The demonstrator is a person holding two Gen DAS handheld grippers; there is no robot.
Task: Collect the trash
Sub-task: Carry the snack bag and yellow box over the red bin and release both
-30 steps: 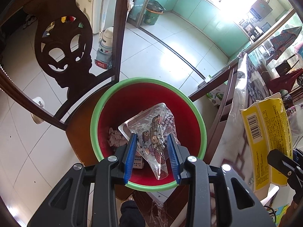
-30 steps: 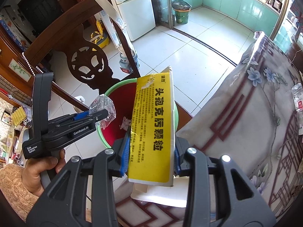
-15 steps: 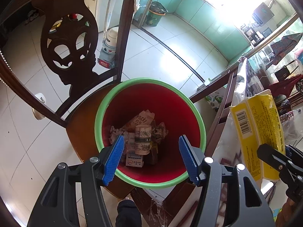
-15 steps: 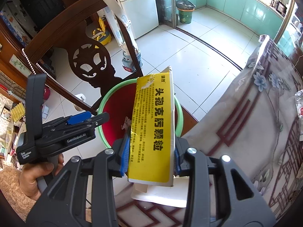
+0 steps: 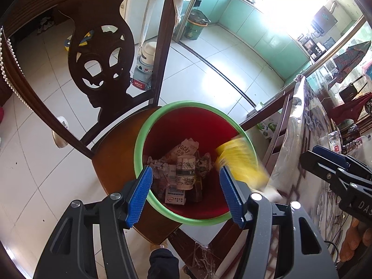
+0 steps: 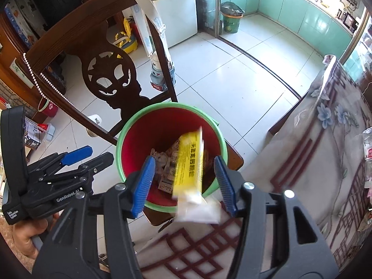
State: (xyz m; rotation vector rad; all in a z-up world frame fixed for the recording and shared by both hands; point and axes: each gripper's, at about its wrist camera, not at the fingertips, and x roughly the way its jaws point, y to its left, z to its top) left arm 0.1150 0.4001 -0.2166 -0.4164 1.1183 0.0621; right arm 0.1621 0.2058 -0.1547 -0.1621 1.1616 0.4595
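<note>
A red bin with a green rim [image 5: 162,114] [image 6: 121,139] stands on a wooden chair seat [image 5: 114,158]. It holds crumpled wrappers, a Pocky box [image 5: 186,147] and a paper cup [image 5: 184,172]. A yellow box [image 6: 189,162] is falling, blurred, over the bin's near rim between my right gripper's open fingers; it also shows in the left wrist view [image 5: 239,160]. My right gripper [image 6: 183,183] is open and empty above the bin. My left gripper [image 5: 186,196] is open and empty above the bin's near rim.
The carved chair back [image 5: 100,69] rises behind the bin. A table with a flowered plastic cover [image 6: 325,162] lies to the right, with a plastic bottle [image 6: 368,148] on it. A white tiled floor [image 6: 232,69] stretches beyond, with a green kitchen bin [image 6: 231,19] far off.
My left gripper opened and dropped a clear printed wrapper into the bin. My right gripper moved over the bin and opened, and the yellow box is dropping.
</note>
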